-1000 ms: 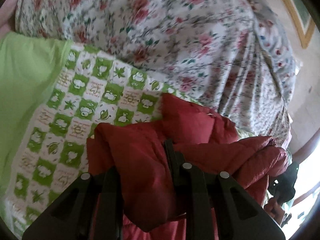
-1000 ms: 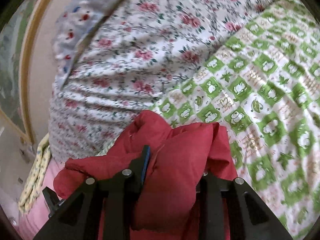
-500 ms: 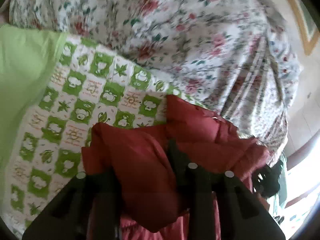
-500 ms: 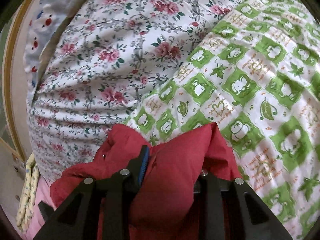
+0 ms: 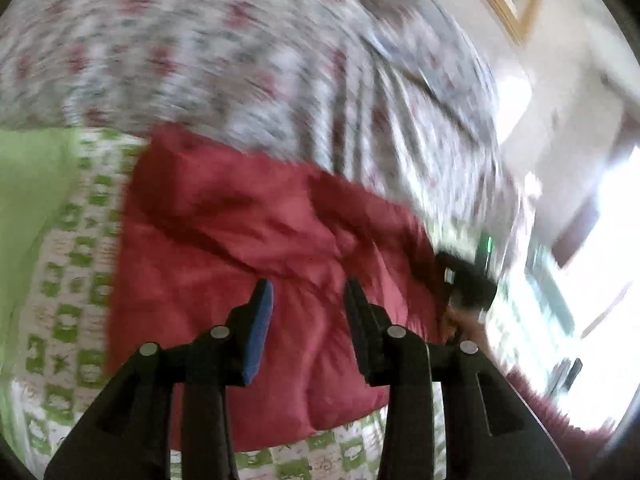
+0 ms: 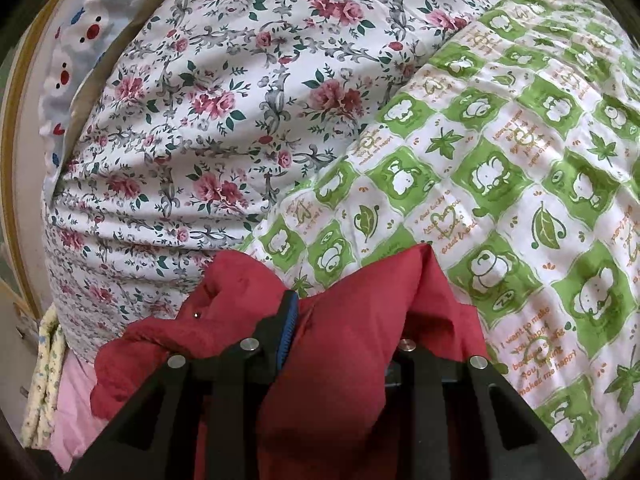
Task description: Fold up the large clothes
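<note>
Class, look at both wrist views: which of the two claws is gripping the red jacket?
The right claw: its pads pinch a bunched fold of the red jacket. The left claw stands open above it, nothing between its pads.

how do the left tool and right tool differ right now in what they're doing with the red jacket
The left tool stands open, its jaws having just been opening, with the red jacket lying free beyond it. The right tool is shut on a bunched fold of the jacket. The left view is blurred, the right sharp. Both point at the same jacket.
</note>
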`<control>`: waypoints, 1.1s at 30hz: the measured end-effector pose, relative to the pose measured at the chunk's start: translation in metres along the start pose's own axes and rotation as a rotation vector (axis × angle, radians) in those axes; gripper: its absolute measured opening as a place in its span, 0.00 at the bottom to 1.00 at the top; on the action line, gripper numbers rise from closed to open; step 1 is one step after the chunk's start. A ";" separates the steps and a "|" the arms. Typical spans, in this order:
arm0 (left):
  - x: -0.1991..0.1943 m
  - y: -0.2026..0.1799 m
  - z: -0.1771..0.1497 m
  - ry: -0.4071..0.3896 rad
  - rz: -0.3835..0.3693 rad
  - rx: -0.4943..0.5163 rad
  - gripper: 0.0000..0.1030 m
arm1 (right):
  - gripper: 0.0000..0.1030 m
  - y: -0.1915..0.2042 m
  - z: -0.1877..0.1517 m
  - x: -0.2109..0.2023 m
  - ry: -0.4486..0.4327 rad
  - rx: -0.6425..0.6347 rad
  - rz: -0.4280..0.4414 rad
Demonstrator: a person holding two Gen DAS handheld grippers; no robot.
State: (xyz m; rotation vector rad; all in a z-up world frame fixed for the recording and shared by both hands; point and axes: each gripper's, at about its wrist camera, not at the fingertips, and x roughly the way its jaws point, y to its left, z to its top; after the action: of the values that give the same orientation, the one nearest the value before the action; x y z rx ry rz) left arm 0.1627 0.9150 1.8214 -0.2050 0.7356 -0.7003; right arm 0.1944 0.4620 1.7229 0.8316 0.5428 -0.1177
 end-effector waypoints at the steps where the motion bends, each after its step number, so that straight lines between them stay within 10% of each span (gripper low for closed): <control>1: 0.016 -0.012 -0.004 0.027 0.030 0.042 0.34 | 0.30 0.001 0.000 0.000 0.003 -0.003 -0.001; 7: 0.101 -0.020 -0.026 0.169 0.215 0.074 0.34 | 0.43 0.019 0.002 -0.016 0.012 -0.061 0.012; 15: 0.118 -0.003 -0.019 0.168 0.203 0.029 0.34 | 0.82 0.051 -0.009 -0.121 -0.152 -0.131 0.204; 24: 0.123 -0.005 -0.017 0.178 0.225 0.029 0.34 | 0.87 0.121 -0.077 -0.025 0.178 -0.721 -0.142; 33: 0.083 0.021 0.012 0.077 0.301 -0.017 0.34 | 0.87 0.083 -0.038 0.027 0.212 -0.588 -0.237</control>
State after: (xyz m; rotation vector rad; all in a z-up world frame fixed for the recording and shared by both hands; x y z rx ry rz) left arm 0.2254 0.8767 1.7762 -0.0805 0.8258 -0.4174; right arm 0.2278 0.5482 1.7441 0.2041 0.8246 -0.0802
